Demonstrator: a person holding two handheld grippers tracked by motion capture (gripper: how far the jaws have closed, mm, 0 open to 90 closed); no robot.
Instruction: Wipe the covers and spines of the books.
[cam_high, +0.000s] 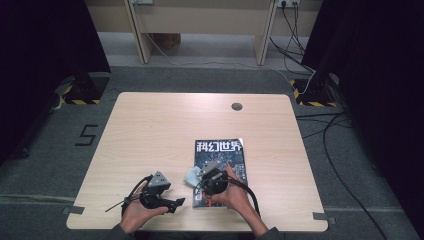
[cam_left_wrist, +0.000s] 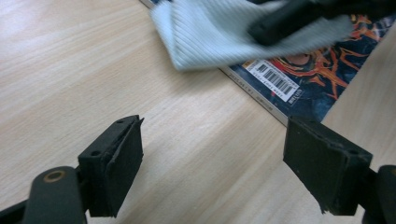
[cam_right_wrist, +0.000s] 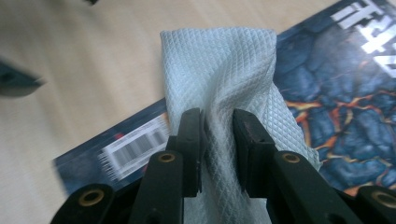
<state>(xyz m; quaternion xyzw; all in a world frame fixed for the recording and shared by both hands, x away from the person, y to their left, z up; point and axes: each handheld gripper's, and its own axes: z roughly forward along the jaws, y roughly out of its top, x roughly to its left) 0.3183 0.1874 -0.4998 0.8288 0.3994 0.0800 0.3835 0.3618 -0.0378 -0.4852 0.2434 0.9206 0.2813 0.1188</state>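
A magazine (cam_high: 222, 150) with a dark lava-pattern cover and white characters lies on the front right of the wooden table (cam_high: 160, 130). My right gripper (cam_high: 199, 176) is shut on a folded white cloth (cam_right_wrist: 219, 60), which bunches between the jaws (cam_right_wrist: 218, 135) over the magazine's near left edge (cam_right_wrist: 336, 84). In the high view the cloth (cam_high: 190, 176) sticks out left of that gripper. My left gripper (cam_high: 177, 202) sits low near the table's front edge, open with nothing between its jaws (cam_left_wrist: 215, 163). Ahead of it are the cloth (cam_left_wrist: 210, 32) and the magazine's barcode corner (cam_left_wrist: 303, 79).
A round cable grommet (cam_high: 236, 106) sits near the table's far edge. Bare wood stretches across the left and far parts of the table. Cables trail over the grey floor at the right (cam_high: 330, 145). Dark curtains hang on both sides.
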